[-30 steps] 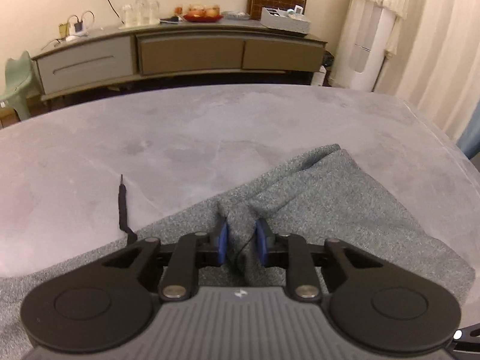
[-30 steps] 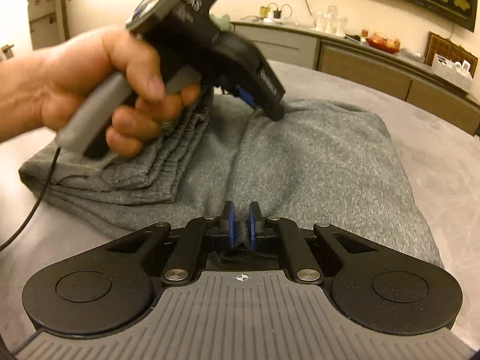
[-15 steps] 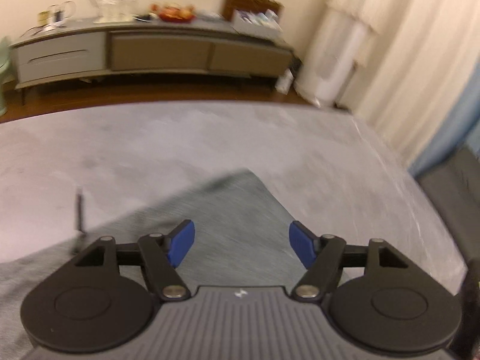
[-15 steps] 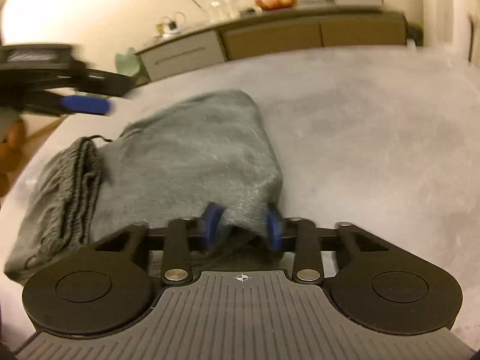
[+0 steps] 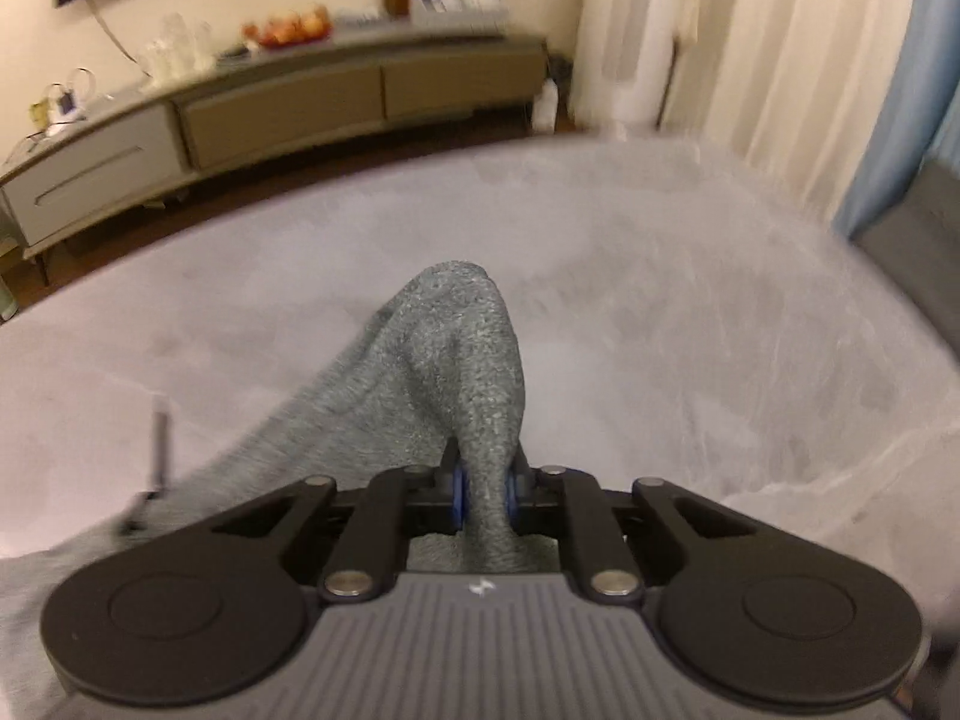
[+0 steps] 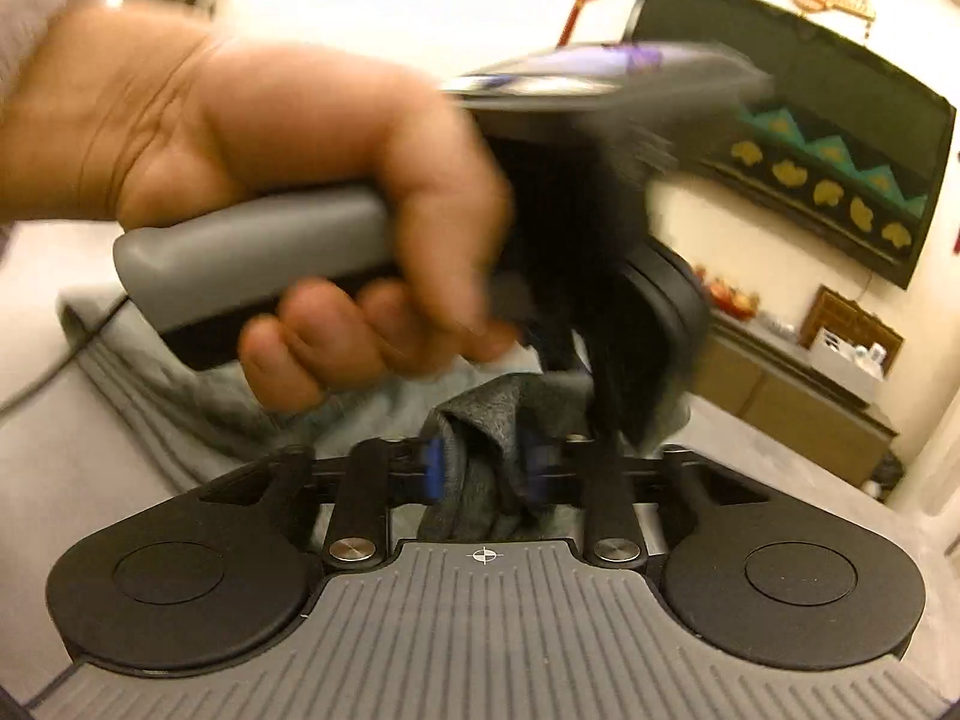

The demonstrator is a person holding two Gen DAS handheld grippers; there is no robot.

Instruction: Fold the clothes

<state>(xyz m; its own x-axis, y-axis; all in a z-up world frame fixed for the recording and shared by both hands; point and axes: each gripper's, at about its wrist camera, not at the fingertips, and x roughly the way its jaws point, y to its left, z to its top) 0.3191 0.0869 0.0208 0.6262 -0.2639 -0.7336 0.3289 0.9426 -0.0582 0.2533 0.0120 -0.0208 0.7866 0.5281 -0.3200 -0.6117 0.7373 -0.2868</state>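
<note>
A grey knit garment [image 5: 444,372] lies on the grey table [image 5: 690,300]. One end of it rises in a peak into my left gripper [image 5: 485,492], which is shut on that fold. A dark drawstring [image 5: 157,450] trails off the cloth at the left. In the right wrist view my right gripper [image 6: 485,471] is shut on a bunched fold of the same garment [image 6: 498,420]. Just beyond it a person's hand [image 6: 288,180] holds the left gripper's handle, blurred and close above my fingers. The ribbed waistband [image 6: 138,384] lies at the left.
A long low sideboard [image 5: 270,114] with glasses and a fruit bowl stands beyond the table. White curtains [image 5: 780,60] and a tall white unit fill the right side. A dark sofa edge [image 5: 918,264] shows at far right. A dark wall hanging [image 6: 810,138] is behind.
My left gripper was shut, opened wide half a second ago, and has shut on a new fold near the garment's end. Both grippers have come close together and lifted the cloth.
</note>
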